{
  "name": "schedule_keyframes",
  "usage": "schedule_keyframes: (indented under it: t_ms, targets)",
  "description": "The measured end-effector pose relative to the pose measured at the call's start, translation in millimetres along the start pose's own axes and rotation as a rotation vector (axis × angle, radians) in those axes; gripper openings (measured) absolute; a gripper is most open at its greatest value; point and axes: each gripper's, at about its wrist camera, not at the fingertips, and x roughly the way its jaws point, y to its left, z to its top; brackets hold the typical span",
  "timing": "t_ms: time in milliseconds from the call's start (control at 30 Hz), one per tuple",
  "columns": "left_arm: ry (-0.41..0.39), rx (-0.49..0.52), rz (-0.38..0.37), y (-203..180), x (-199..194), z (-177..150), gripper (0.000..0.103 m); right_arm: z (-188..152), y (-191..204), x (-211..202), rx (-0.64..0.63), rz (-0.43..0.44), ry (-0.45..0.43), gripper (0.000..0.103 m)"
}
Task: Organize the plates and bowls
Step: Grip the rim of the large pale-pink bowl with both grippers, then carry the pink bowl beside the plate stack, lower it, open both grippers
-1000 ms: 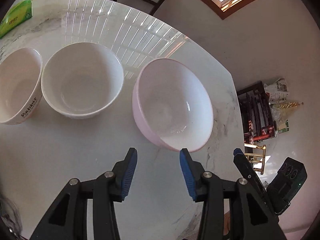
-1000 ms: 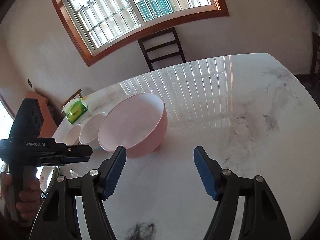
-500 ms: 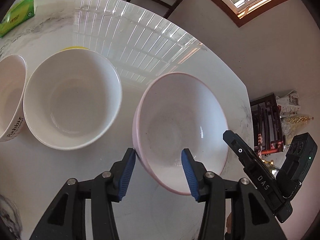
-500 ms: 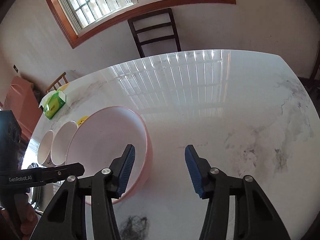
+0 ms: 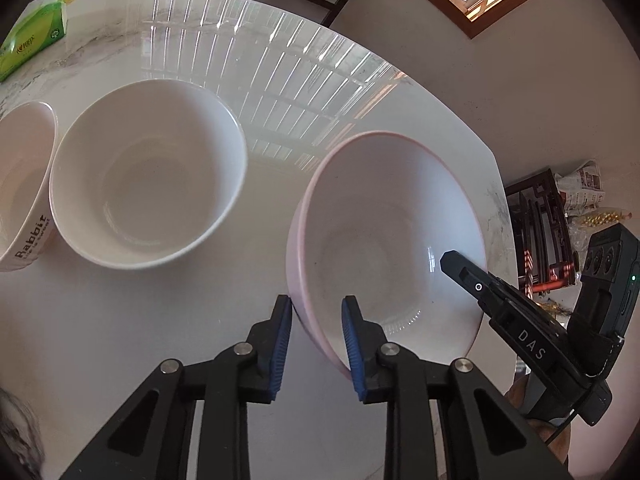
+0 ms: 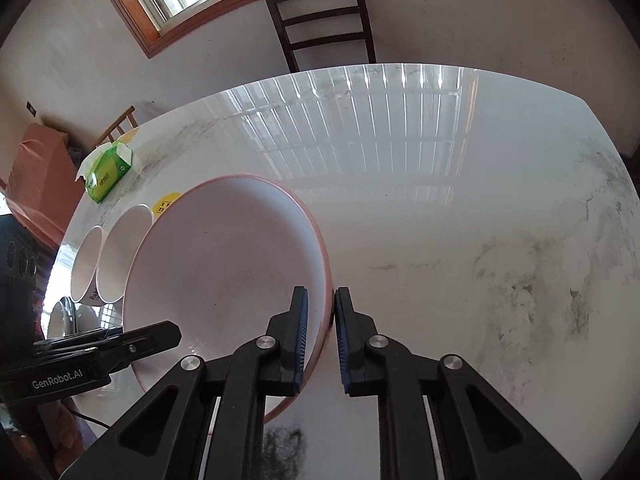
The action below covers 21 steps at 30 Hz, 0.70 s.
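Note:
A large pink bowl (image 5: pixel 392 236) sits on the white marble table (image 5: pixel 120 340). My left gripper (image 5: pixel 316 316) straddles its near-left rim, one finger outside and one inside, closing on it. My right gripper (image 6: pixel 320 312) is shut on the pink bowl's (image 6: pixel 224 280) right rim, one pad inside and one outside. A white bowl (image 5: pixel 148 172) stands left of the pink one, and a smaller white "Rabbit" bowl (image 5: pixel 22 184) further left. Both also show in the right wrist view, the white bowl (image 6: pixel 120 252) and the Rabbit bowl (image 6: pixel 86 264).
A green tissue pack (image 5: pixel 32 40) lies at the table's far left, also in the right wrist view (image 6: pixel 108 172). A dark chair (image 6: pixel 324 24) stands behind the table. A yellow sticker (image 6: pixel 166 204) lies by the bowls. Shelving (image 5: pixel 540 232) stands beyond the right edge.
Both grippers moved in onto the pink bowl's rim and narrowed; the right one closed from wide open to pinching the rim. The bowls have not moved.

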Motion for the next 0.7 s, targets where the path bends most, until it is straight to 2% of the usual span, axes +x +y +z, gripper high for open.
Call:
schedule_keyframes:
  t_ms: [200,300,500,700]
  targets:
    - [-0.022,-0.008,-0.028,17.6,-43.8,-40.1,0.026,-36.5,31.4,-30.1,-0.015,0.028,-0.005,0.014]
    - [-0.033,-0.009,-0.019,29.6,-65.2,-63.3,0.026,-55.2,52.5,-41.2,-0.028,0.044,-0.005,0.014]
    - [-0.036,-0.05,-0.027,70.2,-98.7,-102.1,0.026,-87.8,95.2,-48.5,-0.065,0.092,0.015,0.014]
    - [-0.052,-0.073,-0.001,102.3,-121.9,-131.9,0.026,-117.1,135.6,-44.6,-0.109,0.117,0.041,0.014]
